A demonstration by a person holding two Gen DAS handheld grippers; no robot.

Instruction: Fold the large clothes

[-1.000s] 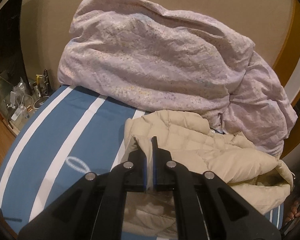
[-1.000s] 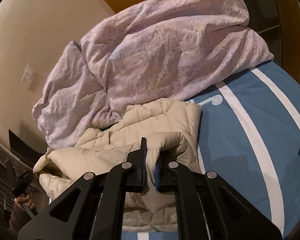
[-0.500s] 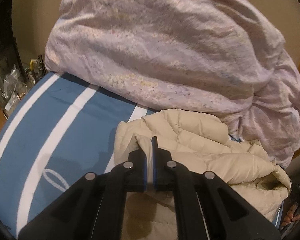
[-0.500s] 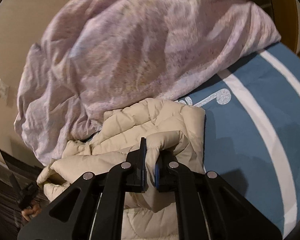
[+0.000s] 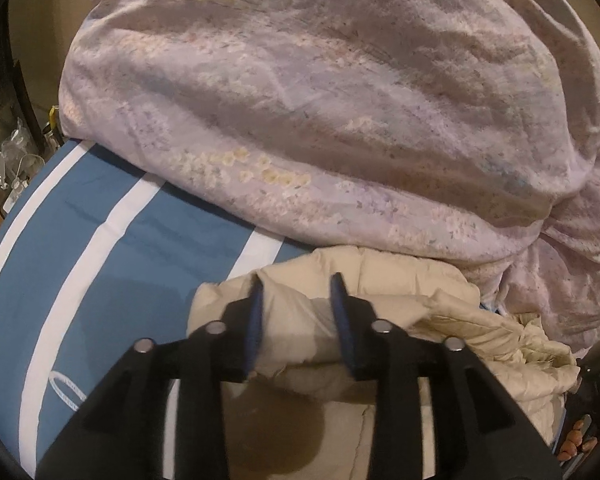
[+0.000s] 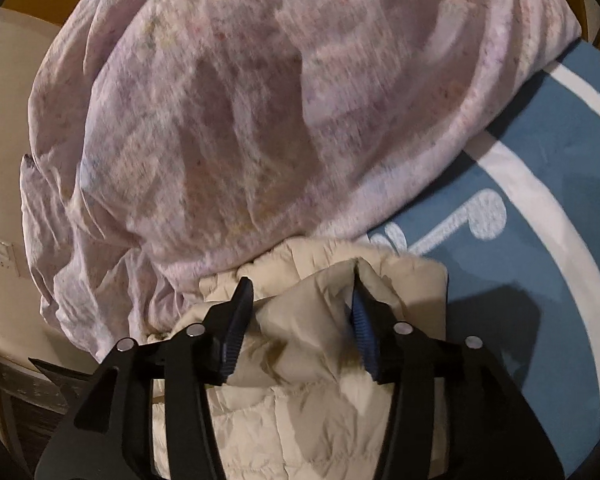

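No container is seen; a cream quilted jacket [image 5: 400, 320] is laid on the blue, white-striped bed [image 5: 100, 248], bunched up against a large lilac floral duvet [image 5: 320, 120] that is heaped along the bed's far edge. The left tongs [image 5: 296, 292] are pointed steeply down over the jacket's folded edge, their jaws opening with a ridge of cream fabric between them that is no longer pinched. The right tongs [image 6: 302, 292] are angled down less steeply over the same folded edge, and their jaws too are opening, loose fabric being left between the pads.
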